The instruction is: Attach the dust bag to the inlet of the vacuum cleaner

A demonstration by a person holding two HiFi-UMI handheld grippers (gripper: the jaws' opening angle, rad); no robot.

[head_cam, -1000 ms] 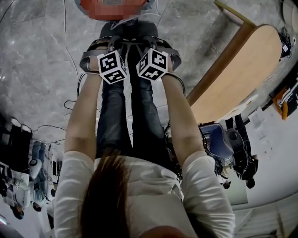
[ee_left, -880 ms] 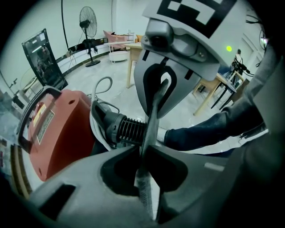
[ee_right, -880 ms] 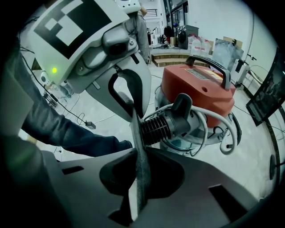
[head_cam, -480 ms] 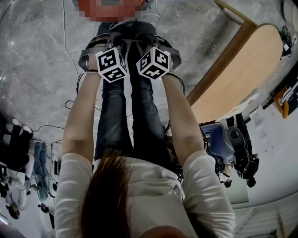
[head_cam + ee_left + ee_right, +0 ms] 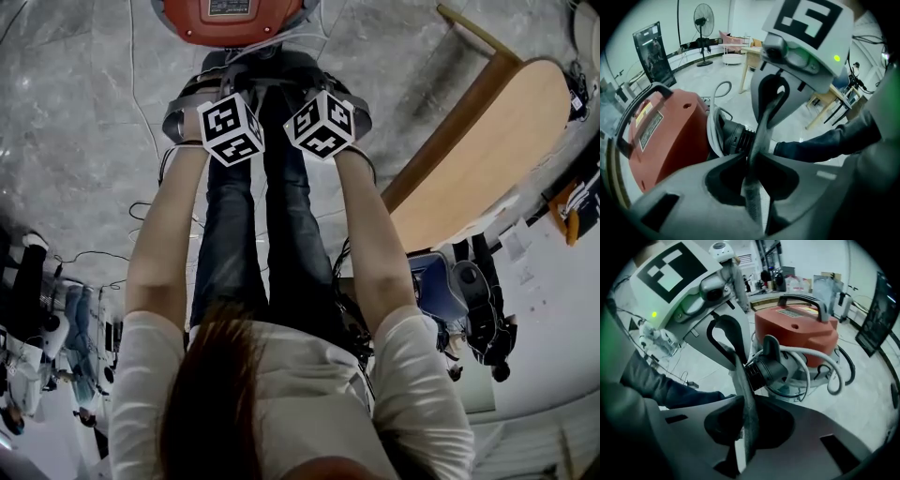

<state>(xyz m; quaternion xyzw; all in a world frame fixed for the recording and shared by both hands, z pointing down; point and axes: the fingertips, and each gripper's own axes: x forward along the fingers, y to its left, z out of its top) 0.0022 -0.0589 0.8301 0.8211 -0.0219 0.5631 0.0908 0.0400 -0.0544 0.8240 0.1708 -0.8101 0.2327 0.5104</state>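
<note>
Item one, vacuum cleaner (image 5: 797, 331): red drum body with a black carry handle (image 5: 801, 301) on top, standing on the grey marbled floor (image 5: 84, 141) just beyond my feet. Item two, inlet (image 5: 768, 369): a black ribbed socket on the side of the vacuum cleaner that faces me, with a white cord (image 5: 711, 127) looped beside it. Item three, dust bag (image 5: 759, 127): grey fabric, seen edge-on as a taut band strung from one of my grippers to the other. It is held on my side of the vacuum cleaner, directly before the inlet; I cannot tell whether it touches the socket. Item four, left gripper (image 5: 751, 159): pointed steeply down at the near side of the vacuum cleaner. Its jaws have just been easing apart, but the band runs between them and both pads lie against it, so the bag is pinched. Item five, right gripper (image 5: 743, 397): beside the left one and equally near the vacuum cleaner, jaws nearly together and clamped on the other end of the same band. Item six, left marker cube (image 5: 230, 131) and right marker cube (image 5: 323, 125): side by side above my jeans (image 5: 248, 234), just short of the vacuum cleaner. Item seven, wooden table (image 5: 487, 159): well to the right of the vacuum cleaner. Item eight, pedestal fan (image 5: 703, 21): far behind the vacuum cleaner, by the wall.
</note>
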